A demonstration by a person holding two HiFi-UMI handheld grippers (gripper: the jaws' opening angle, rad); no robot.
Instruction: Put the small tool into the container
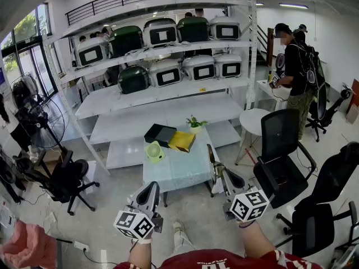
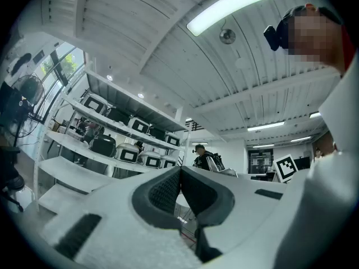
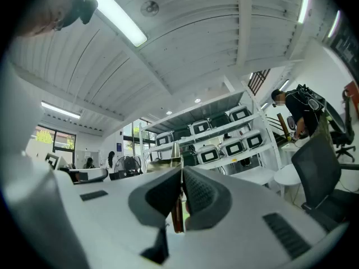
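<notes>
Right gripper (image 3: 181, 174), jaws tight on a thin small tool (image 3: 176, 213), shelves (image 3: 224, 132) beyond

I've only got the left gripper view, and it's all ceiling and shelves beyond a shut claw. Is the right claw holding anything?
Observer: Yes. The right claw is shut on a thin tool, and the tool's pale tip sticks out past the jaws.
Operator: Where would it go?
Observer: In the head view, a black box sits on the small table straight ahead. That's probably the container.
Operator: Anything else on there?
Observer: Beside the box there's a flat yellow item, what looks like a small green fan, and a little plant.
</notes>
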